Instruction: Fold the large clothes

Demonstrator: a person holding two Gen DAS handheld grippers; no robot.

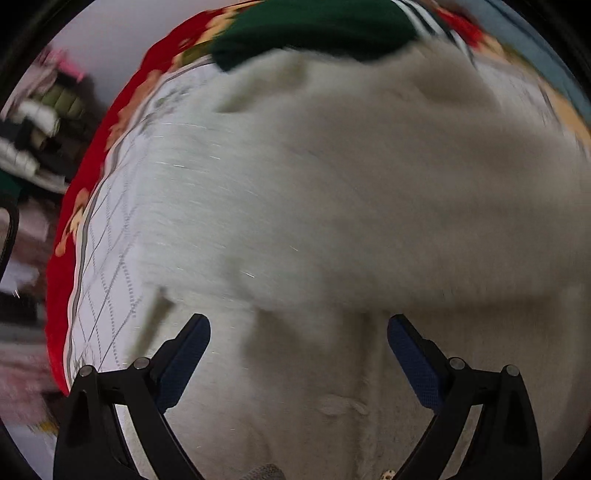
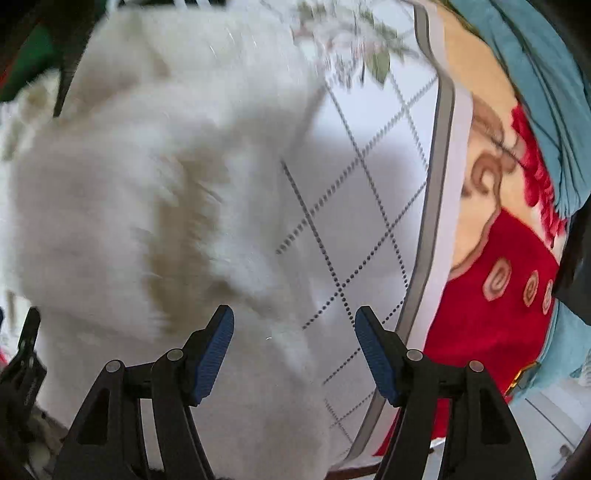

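Note:
A large fluffy white garment (image 1: 351, 206) lies bunched on a white quilted cloth (image 1: 110, 258); it fills most of the left wrist view, which is blurred. A pale button (image 1: 334, 404) shows on it near the bottom. My left gripper (image 1: 299, 325) is open and empty just above the garment. In the right wrist view the same garment (image 2: 129, 206) covers the left half. My right gripper (image 2: 294, 317) is open and empty over the garment's right edge and the quilted cloth (image 2: 369, 206).
A red flowered blanket (image 1: 122, 122) borders the quilted cloth; it also shows in the right wrist view (image 2: 495, 302). A dark green garment (image 1: 314, 33) lies at the far end. A teal cloth (image 2: 546, 74) lies at the right. Stacked clothes (image 1: 33, 140) stand at the left.

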